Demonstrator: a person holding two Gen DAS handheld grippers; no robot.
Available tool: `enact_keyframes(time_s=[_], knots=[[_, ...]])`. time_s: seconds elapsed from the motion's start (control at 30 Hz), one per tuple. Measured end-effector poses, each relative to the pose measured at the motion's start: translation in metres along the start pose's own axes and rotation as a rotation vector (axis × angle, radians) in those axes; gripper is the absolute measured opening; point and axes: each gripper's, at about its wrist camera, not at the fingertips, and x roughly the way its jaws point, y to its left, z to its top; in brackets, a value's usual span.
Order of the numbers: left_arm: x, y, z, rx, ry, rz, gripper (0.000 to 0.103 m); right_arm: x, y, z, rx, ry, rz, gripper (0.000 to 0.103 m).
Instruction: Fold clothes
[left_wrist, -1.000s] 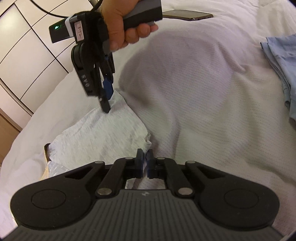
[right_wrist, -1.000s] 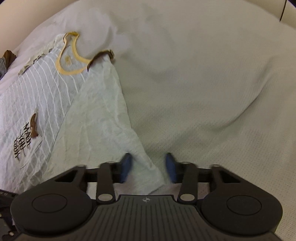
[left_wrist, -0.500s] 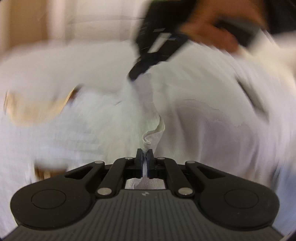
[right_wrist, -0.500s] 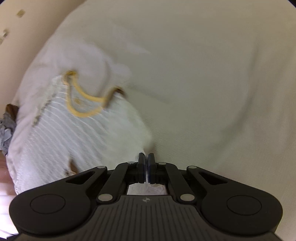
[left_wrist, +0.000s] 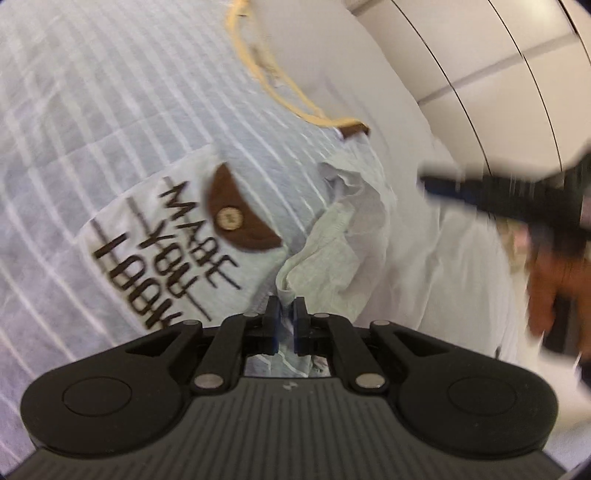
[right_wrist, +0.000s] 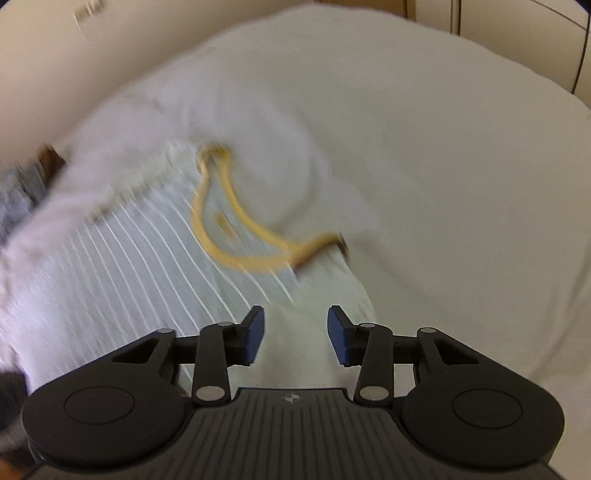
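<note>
We have the left tool (left_wrist: 284, 321) pinched narrow on a bunched fold of the shirt (left_wrist: 110, 147), likely to carry that side edge over the front; the cloth rises from between its pads toward 12 o'clock. The shirt lies spread on the bed (right_wrist: 443, 147), its yellow collar (right_wrist: 236, 240) at 11 o'clock from our right tool (right_wrist: 295, 332), which hangs wide and empty just above the folded-over cloth, we judge having let go. In the left view the right tool is only a dark blur at 3 o'clock, and the shirt's lower hem is cut off
</note>
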Motion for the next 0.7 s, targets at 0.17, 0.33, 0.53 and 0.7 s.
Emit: enact_keyframes(time_s=[0.17,0.33,0.53,0.7], knots=[[-0.006,0.009,-0.009,-0.047,0.027,0.003,0.002,0.030,0.029,-0.029,-0.112,0.109,0.001,0.034],[-0.010,0.006,-0.022,0.030,0.069,0.012,0.002,0.056,0.061,-0.029,-0.171,0.118,0.152,0.029],[-0.013,-0.003,-0.016,0.122,0.034,0.025,0.015,0.052,0.043,-0.001,-0.256,0.037,-0.004,0.035],[-0.001,-0.010,-0.009,0.235,0.024,0.088,0.018,0.069,0.039,0.021,-0.399,0.063,0.001,0.040]])
